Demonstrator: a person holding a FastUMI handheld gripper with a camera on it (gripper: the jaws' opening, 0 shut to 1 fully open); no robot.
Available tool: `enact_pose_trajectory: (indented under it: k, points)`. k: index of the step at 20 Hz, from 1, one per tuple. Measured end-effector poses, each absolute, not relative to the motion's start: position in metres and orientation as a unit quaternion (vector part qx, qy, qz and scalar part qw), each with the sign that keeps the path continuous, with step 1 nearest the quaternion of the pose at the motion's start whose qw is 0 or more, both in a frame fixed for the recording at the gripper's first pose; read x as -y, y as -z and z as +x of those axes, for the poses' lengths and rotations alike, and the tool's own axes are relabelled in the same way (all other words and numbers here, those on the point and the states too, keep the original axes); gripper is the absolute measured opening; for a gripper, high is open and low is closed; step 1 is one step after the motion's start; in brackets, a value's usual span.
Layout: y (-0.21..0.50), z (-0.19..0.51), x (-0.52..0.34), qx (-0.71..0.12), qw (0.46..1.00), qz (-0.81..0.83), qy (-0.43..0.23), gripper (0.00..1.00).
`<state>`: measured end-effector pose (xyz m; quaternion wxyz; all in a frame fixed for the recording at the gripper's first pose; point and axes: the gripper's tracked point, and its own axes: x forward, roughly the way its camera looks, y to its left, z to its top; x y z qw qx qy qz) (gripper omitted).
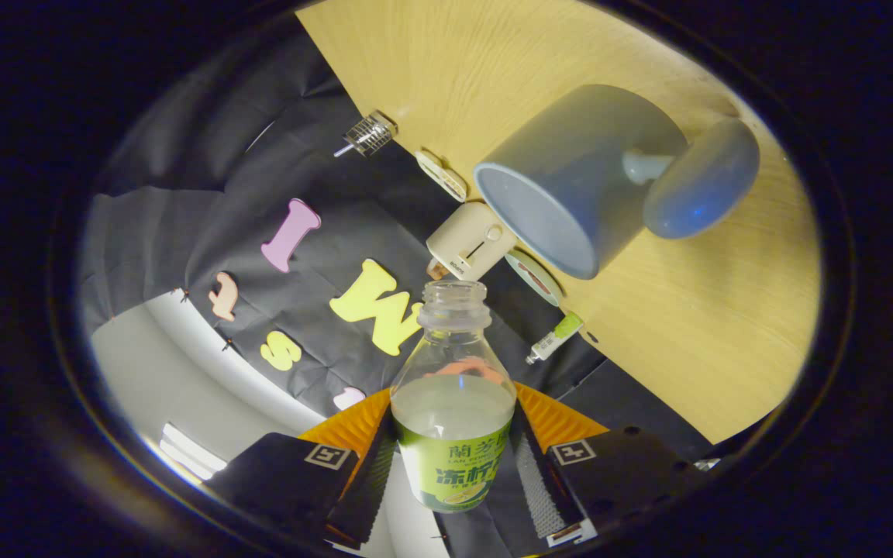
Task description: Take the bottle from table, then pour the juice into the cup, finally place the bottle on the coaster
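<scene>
My gripper [453,457] is shut on a clear plastic bottle [453,395] with a green label and no cap, holding it around the labelled middle. The bottle is tilted, and pale juice fills it to the shoulder. Its open neck points toward a grey-blue cup [570,182] on the wooden table [694,325], just ahead of the bottle mouth and slightly apart from it. Beside the cup, on its far side from the bottle, lies a round blue coaster [701,190]. No juice is seen leaving the neck.
Along the table's back edge sit a cream box-shaped device [468,242], a small clear mesh-patterned item [371,133], a tape roll [533,277] and a small green-capped tube [553,338]. The black cloth wall hangs behind them.
</scene>
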<state>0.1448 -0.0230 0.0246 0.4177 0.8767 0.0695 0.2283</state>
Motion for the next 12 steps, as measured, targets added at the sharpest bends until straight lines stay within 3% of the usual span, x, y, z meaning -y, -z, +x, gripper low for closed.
enact_pose_trajectory:
  k: [7, 12]
  points:
    - [-0.024, 0.136, 0.0, -0.065, 0.576, 0.782, -0.23, 0.79]
    - [-0.035, 0.135, 0.003, -0.032, 0.745, 0.633, -0.208, 0.79]
